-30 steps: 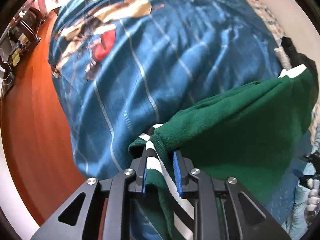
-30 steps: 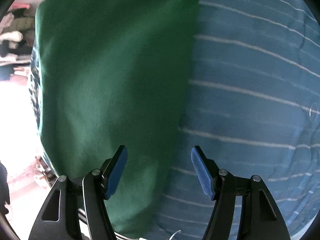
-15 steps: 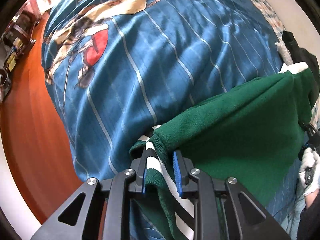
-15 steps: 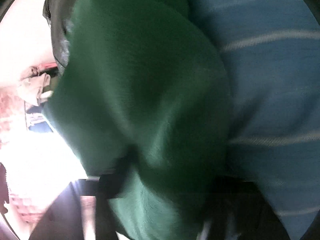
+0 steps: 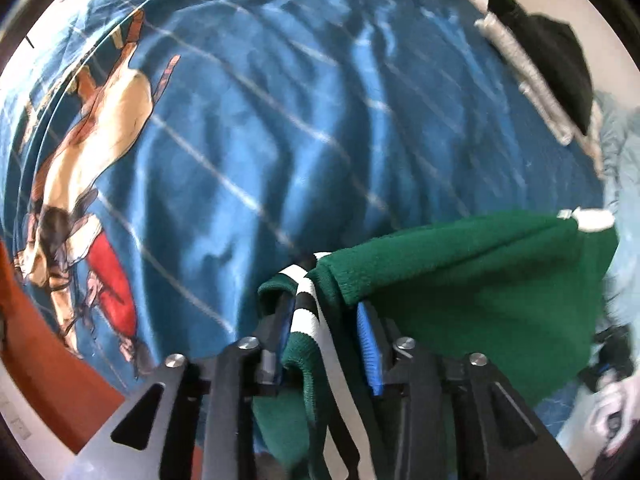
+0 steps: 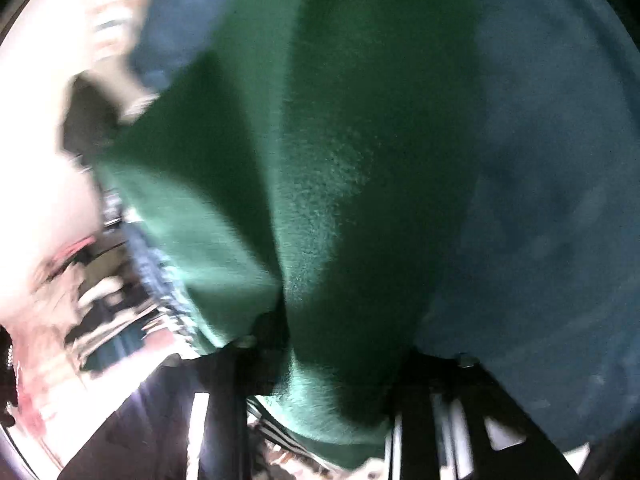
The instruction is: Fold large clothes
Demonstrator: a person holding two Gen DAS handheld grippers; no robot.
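A dark green sweater (image 5: 480,280) with a black-and-white striped rib (image 5: 306,312) hangs over a blue striped bedspread (image 5: 280,120). My left gripper (image 5: 324,328) points down with its jaws opening. The rib and a green fold lie loosely between the blue pads (image 5: 368,344), with a gap beside them. In the blurred right wrist view the sweater (image 6: 320,160) narrows into a bunch that fills my right gripper (image 6: 340,360). Those jaws are opening and the fabric hides the pads. The bedspread (image 6: 540,200) lies behind.
A black garment (image 5: 552,52) and a grey-white roll (image 5: 524,76) lie at the bed's far right, beside light blue cloth (image 5: 620,152). Orange-brown floor (image 5: 48,360) borders the bed on the left. A gloved hand (image 5: 612,412) shows blurred at the lower right.
My left jaws have widened, loosening the rib they pinched. The right gripper swung from open over the flat sweater to having a bunch of green fabric between its fingers.
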